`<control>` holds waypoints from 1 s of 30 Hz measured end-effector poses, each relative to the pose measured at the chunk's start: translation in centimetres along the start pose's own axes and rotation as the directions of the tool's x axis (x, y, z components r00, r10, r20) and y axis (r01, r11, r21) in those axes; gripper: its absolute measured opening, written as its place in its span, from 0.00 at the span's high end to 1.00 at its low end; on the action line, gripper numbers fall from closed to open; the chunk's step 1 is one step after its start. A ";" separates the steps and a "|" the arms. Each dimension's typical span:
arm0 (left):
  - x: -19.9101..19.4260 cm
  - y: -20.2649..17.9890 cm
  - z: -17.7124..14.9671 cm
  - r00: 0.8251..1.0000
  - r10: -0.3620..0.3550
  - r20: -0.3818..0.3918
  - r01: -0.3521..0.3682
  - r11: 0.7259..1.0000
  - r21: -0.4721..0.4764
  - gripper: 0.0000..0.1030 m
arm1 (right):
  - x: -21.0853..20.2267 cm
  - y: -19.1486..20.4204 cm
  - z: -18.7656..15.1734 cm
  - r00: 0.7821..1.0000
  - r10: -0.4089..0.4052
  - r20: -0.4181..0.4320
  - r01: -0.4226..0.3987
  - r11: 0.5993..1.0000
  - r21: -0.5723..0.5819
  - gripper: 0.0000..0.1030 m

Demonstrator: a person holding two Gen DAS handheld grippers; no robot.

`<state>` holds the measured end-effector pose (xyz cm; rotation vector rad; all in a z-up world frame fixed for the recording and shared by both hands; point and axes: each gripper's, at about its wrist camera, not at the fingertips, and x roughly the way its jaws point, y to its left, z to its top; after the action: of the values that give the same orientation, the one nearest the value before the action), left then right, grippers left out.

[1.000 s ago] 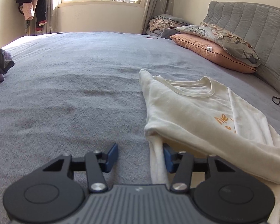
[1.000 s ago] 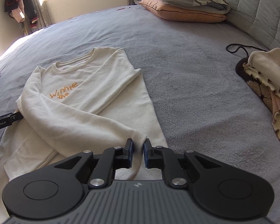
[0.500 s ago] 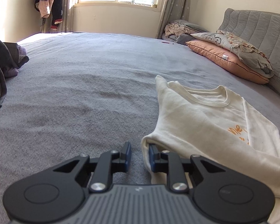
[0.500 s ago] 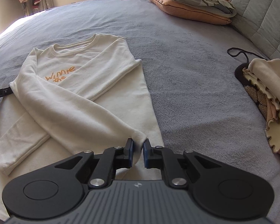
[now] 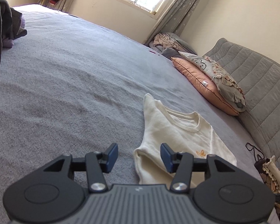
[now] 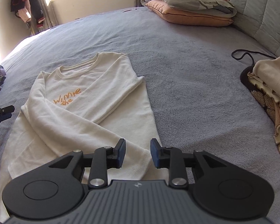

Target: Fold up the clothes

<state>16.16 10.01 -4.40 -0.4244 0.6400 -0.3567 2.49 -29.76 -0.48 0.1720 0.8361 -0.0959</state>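
Observation:
A cream long-sleeved sweatshirt [image 6: 95, 100] with orange lettering lies flat on the grey bed [image 6: 186, 59], both sleeves folded across its front. The cuff of one sleeve [image 6: 140, 158] rests just under my right gripper [image 6: 137, 153], which is open and holds nothing. My left gripper [image 5: 139, 157] is open too, hovering over the folded left edge of the sweatshirt [image 5: 173, 130]; nothing is between its fingers. The left gripper's tip [image 6: 1, 112] shows at the left edge of the right wrist view, beside the sweatshirt's shoulder fold.
A stack of folded cream and patterned clothes [image 6: 267, 93] lies at the right with a black cord [image 6: 246, 54] beside it. Pillows [image 6: 190, 5] lean on the grey headboard. Dark clothes [image 5: 3, 28] are heaped at the bed's left side. Garments hang by the window.
Both grippers have opened and let go of the sweatshirt; the sleeve cuff now lies on the garment's lower part. The left gripper has tilted and lifted back from the folded edge.

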 end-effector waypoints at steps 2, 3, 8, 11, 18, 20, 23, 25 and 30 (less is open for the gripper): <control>0.8 -0.1 -0.3 1.000 -0.017 -0.008 0.017 1.000 -0.016 0.50 | 0.4 0.4 0.4 1.000 0.027 0.008 -0.027 1.000 -0.001 0.70; 1.2 -0.2 -0.4 1.000 -0.023 -0.015 0.023 0.999 -0.024 0.50 | 0.7 0.6 0.6 0.999 0.041 0.012 -0.041 0.999 -0.002 0.70; 2.8 0.2 -1.1 0.999 -0.022 -0.032 0.020 0.999 -0.050 0.52 | 2.0 2.5 1.8 0.991 0.125 0.041 -0.124 0.992 -0.022 0.70; 2.9 0.4 -1.1 0.999 -0.041 -0.012 0.041 0.997 -0.065 0.54 | 3.9 4.1 2.7 0.979 0.202 0.030 -0.202 0.979 -0.012 0.70; 3.8 -0.4 -1.6 0.998 -0.052 -0.030 0.051 0.998 -0.027 0.63 | 7.3 8.0 3.9 0.960 0.279 0.022 -0.276 0.958 -0.075 0.70; 3.8 -0.6 -1.8 0.999 -0.035 -0.031 0.035 0.999 -0.005 0.71 | 7.6 8.5 3.7 0.960 0.279 0.024 -0.275 0.955 -0.110 0.70; 3.7 -0.7 -2.0 1.000 -0.007 -0.026 0.007 1.000 0.016 0.78 | 7.9 9.4 3.5 0.960 0.280 0.026 -0.272 0.948 -0.163 0.64; 3.7 -0.7 -2.1 1.000 0.003 -0.022 -0.002 1.000 0.022 0.81 | 8.2 10.0 3.3 0.960 0.280 0.028 -0.270 0.943 -0.197 0.59; 3.5 -0.7 -2.3 1.000 0.026 -0.014 -0.025 0.999 0.036 0.82 | 8.7 11.4 2.9 0.959 0.282 0.031 -0.262 0.923 -0.282 0.64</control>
<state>17.17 7.20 -7.44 -0.3798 0.6514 -0.3468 12.17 -19.25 -3.78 0.0202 0.7382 0.2751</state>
